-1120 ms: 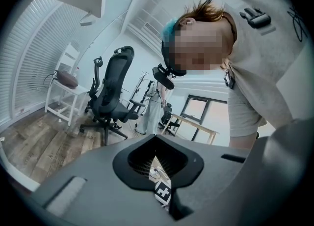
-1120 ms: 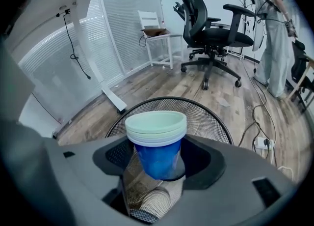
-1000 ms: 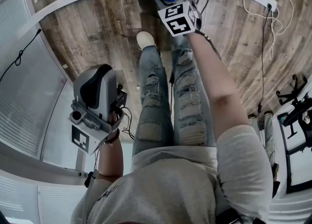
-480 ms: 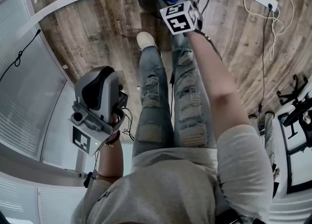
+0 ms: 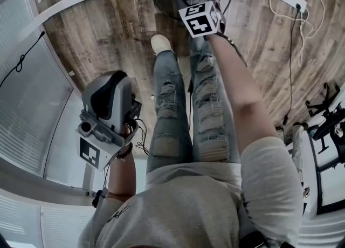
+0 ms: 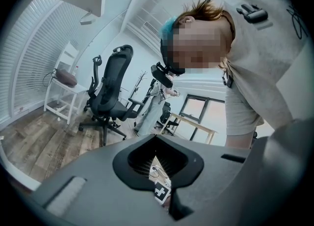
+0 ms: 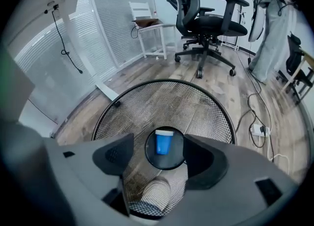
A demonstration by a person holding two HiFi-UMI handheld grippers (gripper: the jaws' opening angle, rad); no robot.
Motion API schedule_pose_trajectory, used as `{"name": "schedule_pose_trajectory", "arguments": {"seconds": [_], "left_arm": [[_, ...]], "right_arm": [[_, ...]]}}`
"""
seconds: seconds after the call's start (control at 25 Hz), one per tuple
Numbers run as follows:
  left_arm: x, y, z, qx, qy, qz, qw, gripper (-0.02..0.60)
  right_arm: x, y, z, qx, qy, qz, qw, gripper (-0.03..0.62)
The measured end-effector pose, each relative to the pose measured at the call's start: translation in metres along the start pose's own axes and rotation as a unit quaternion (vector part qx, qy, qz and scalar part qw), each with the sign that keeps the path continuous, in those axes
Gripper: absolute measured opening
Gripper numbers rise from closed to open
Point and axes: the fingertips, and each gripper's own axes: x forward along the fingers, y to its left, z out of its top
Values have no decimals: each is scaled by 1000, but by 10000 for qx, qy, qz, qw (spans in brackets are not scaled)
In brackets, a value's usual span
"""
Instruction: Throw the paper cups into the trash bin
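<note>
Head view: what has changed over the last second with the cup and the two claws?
The blue paper cup was let go. A second ago the right claw held it upright over the round black wire-mesh trash bin. Now that claw's jaws stand apart and the cup is down inside the bin, seen side-on. The left claw, jaws together and empty, stayed at the person's left side.

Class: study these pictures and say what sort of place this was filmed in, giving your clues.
Most likely an office: a swivel chair stands on the wood floor, a desk sits by a window, and a power strip lies near a mesh bin.
</note>
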Motion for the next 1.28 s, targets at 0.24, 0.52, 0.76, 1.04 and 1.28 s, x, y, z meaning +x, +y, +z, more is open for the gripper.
{"name": "schedule_pose_trajectory", "arguments": {"seconds": [0.24,0.52,0.76,1.04,1.28], "left_arm": [[1,-5,10,54,-98,-60,9999,4],[-1,-13,27,138,-220,-99,9996,4],[-2,-21,42,253,-319,-95,9991,5],[-5,-32,52,309,-382,-112,9987,4],[-7,-45,71,426,-439,-175,9980,5]], "right_arm": [[-11,3,12,-103,-82,6,9999,293],[-37,10,35,-156,-274,34,9995,292],[-58,16,45,-219,-346,54,9991,292],[-84,30,57,-443,-410,159,9980,293],[-111,40,66,-557,-540,249,9967,293]]}}
